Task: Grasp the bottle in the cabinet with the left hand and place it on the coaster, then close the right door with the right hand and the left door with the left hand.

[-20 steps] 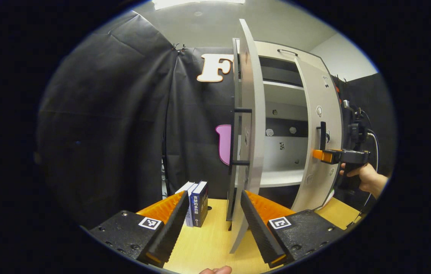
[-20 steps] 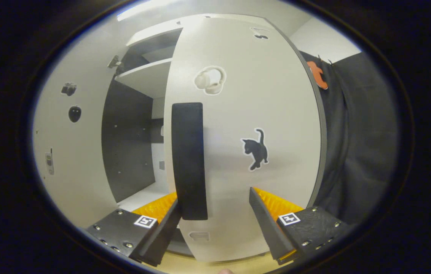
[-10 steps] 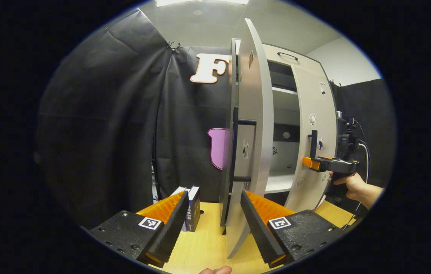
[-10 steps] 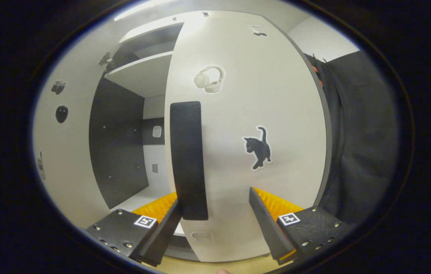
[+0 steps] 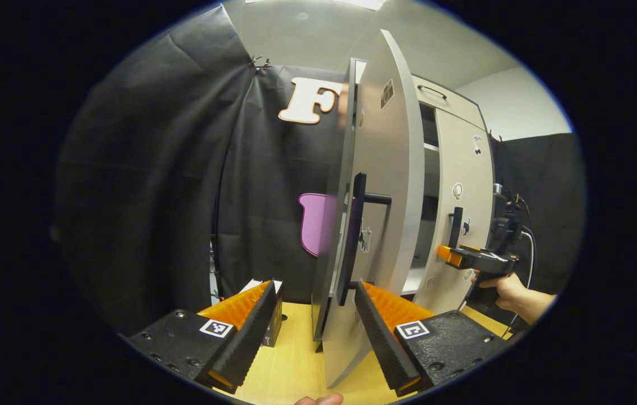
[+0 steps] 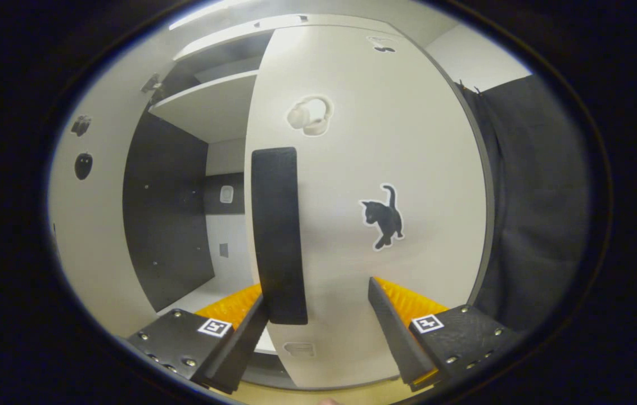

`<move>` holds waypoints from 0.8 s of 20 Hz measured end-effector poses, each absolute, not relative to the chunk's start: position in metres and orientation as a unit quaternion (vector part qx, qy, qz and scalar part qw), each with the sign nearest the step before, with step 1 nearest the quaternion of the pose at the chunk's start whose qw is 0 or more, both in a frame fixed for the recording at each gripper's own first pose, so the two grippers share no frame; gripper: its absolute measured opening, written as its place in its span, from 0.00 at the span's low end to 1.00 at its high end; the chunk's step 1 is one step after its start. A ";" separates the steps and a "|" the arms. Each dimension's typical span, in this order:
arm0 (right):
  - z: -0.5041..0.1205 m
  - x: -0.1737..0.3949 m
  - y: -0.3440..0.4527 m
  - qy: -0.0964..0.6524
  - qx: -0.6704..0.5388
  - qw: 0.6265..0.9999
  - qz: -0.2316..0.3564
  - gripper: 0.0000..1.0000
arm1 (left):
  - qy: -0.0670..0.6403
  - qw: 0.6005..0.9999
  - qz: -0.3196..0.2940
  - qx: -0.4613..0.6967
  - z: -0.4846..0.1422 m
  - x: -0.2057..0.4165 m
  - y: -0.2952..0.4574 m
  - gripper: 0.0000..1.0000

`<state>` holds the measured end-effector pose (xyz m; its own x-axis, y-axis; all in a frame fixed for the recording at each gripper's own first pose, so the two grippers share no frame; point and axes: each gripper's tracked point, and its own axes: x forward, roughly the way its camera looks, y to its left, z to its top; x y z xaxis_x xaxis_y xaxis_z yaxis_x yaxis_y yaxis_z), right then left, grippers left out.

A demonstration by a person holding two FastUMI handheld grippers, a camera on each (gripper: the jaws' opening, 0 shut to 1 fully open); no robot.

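In the left gripper view the left claw point(image 5: 310, 332) is spread wide over the wooden counter point(image 5: 290, 371), its two fingers apart and pressing on nothing. The cabinet's left door point(image 5: 386, 185) stands nearly edge-on just beyond the tips, with its dark bar handle point(image 5: 357, 239) above the gap between the fingers; the lower edge of that door falls between them, though whether either finger touches it cannot be told. A small stack of books point(image 5: 272, 315) stands on the counter just behind the finger on the view's left. Farther off, a hand point(image 5: 507, 292) holds the right claw point(image 5: 447, 256) against the right door point(image 5: 467, 208), near that door's dark handle point(image 5: 454, 226). In the right gripper view the right claw point(image 6: 318, 315) is also wide, with the right door's flat face point(image 6: 386, 140) filling the space ahead; the vertical black handle point(image 6: 278, 236) sits just beside the finger on the view's left, seeming to touch its tip, while the other finger stands clear of it. A cat sticker point(image 6: 383, 216) and a headphone sticker point(image 6: 310, 115) mark the door. Beside the door's edge the cabinet interior point(image 6: 183, 225) is open to view, with a pale shelf point(image 6: 211, 104) above.
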<state>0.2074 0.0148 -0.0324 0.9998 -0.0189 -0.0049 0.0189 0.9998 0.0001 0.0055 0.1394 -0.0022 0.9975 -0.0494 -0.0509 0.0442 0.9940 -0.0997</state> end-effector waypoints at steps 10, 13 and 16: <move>-0.033 0.167 0.013 0.004 -0.010 1.000 0.007 1.00 | 0.034 0.998 -0.056 -0.027 0.001 0.016 0.117 0.90; -0.035 0.143 0.008 0.003 -0.002 1.000 0.014 1.00 | 0.029 0.997 -0.072 -0.008 0.004 0.019 0.099 0.90; -0.041 0.122 -0.002 0.014 0.001 1.000 0.018 1.00 | 0.030 0.995 -0.098 -0.013 0.000 0.025 0.072 0.89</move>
